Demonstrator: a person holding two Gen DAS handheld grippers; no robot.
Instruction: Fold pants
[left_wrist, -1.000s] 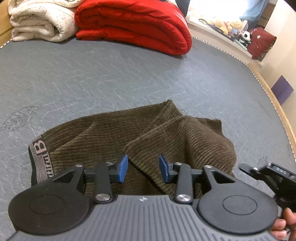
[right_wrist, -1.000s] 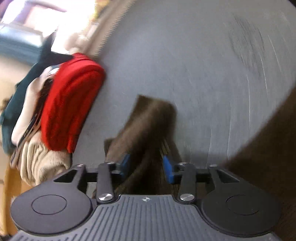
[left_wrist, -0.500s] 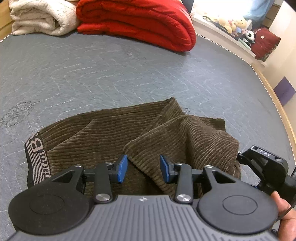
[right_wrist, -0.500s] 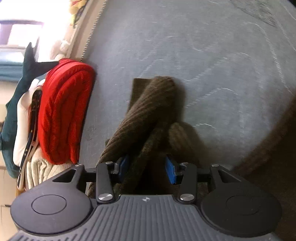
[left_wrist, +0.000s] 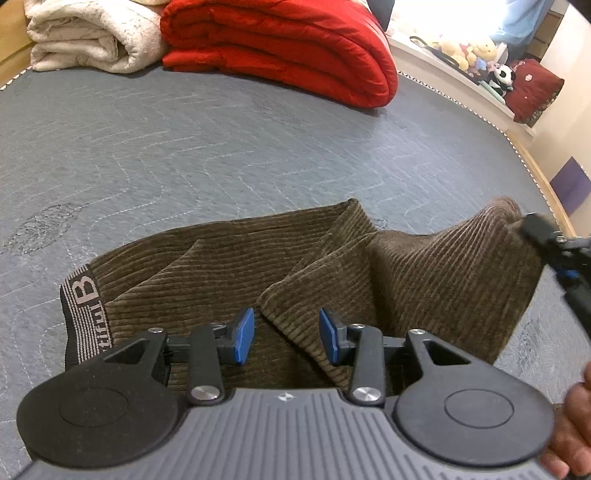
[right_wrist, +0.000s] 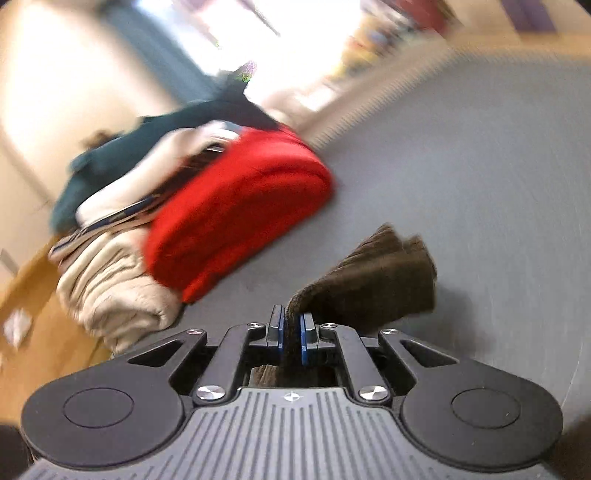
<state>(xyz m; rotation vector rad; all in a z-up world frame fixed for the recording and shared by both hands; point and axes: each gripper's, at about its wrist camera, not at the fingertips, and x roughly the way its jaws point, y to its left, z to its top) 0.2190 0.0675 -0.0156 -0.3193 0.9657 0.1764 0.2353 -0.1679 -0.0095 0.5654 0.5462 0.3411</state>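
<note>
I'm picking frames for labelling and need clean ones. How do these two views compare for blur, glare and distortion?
Left wrist view: sharp, ribs of the brown pants crisp, though fisheye bends the mattress edge and the window blows out. Right wrist view: heavy motion smear over the red blanket and background, glaring window; only the right gripper, shut on the pants, stays sharp.

Home bedroom: quilted mattress (left_wrist: 221, 140), folded blankets (left_wrist: 288, 48), plush toys (left_wrist: 469, 55).

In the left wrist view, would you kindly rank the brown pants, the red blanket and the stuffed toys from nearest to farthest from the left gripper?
1. Brown pants, directly under the left gripper.
2. Red blanket, far side of the mattress.
3. Stuffed toys, on the ledge, upper right.
</note>
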